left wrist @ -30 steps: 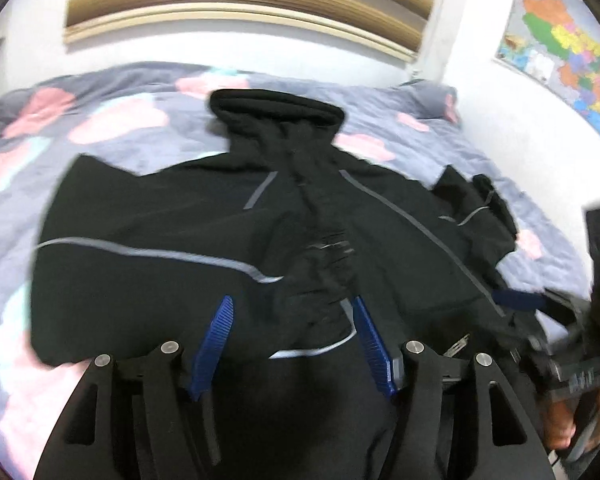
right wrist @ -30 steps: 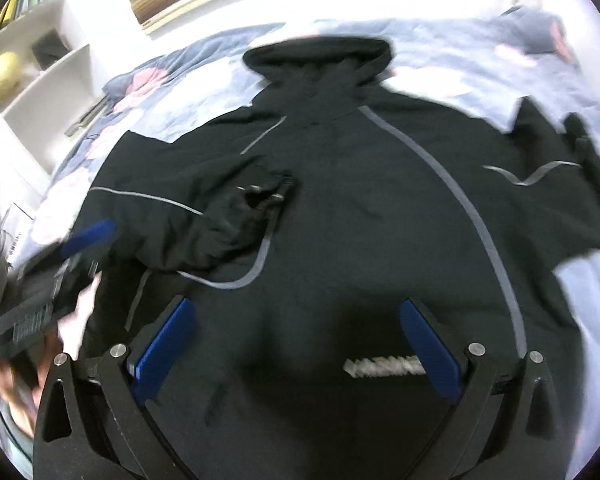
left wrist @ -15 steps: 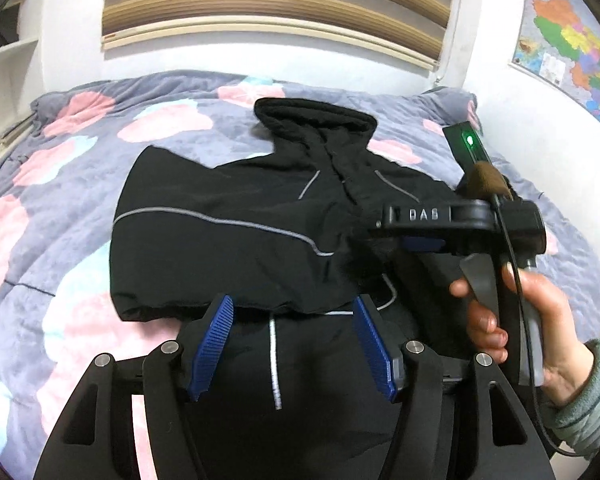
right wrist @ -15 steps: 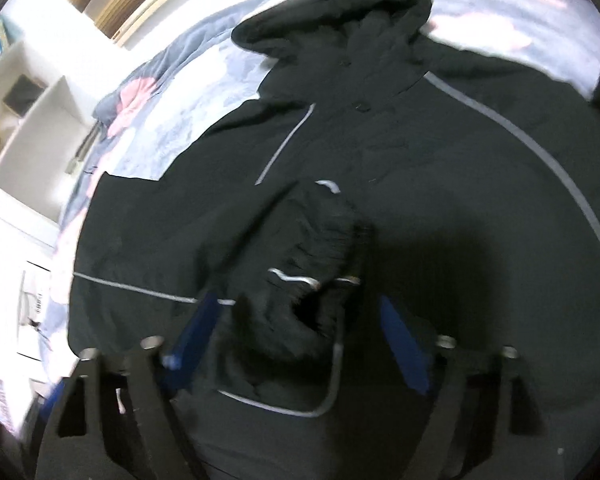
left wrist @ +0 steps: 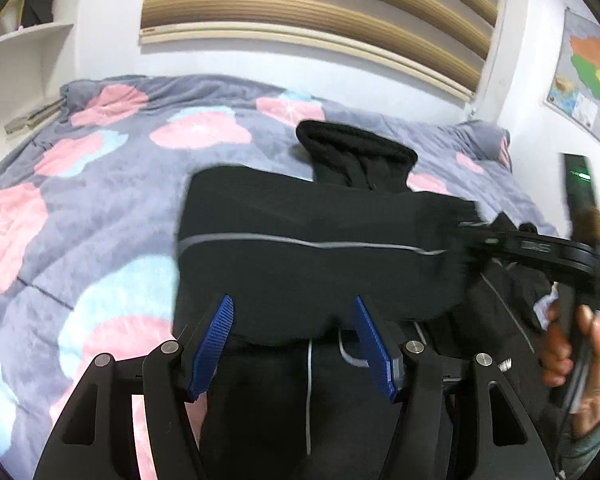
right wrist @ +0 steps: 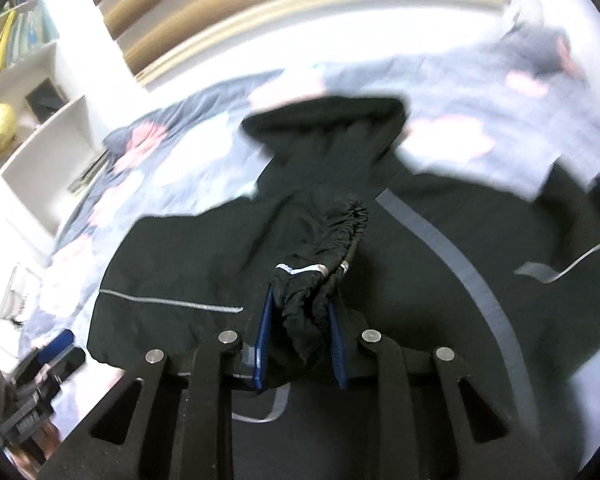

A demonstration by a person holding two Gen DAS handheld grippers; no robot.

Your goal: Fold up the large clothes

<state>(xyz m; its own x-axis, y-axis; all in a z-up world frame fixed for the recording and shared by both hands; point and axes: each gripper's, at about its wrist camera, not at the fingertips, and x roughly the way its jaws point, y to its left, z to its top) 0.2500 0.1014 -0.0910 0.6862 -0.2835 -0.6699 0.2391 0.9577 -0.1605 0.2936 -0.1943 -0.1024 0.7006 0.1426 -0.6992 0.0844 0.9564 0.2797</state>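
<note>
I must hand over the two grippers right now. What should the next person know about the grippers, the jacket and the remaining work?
Right gripper: shut on the elastic sleeve cuff of the black jacket, holding it above the jacket's front.
Left gripper: open, empty, hovering over the lower part of the jacket.
The jacket lies on the flowered bedspread, collar toward the wall.
Done: the left sleeve is drawn across the chest.
Left: lay this sleeve flat and release it, fold in the other sleeve, which lies out to the side, then fold the body.
</note>
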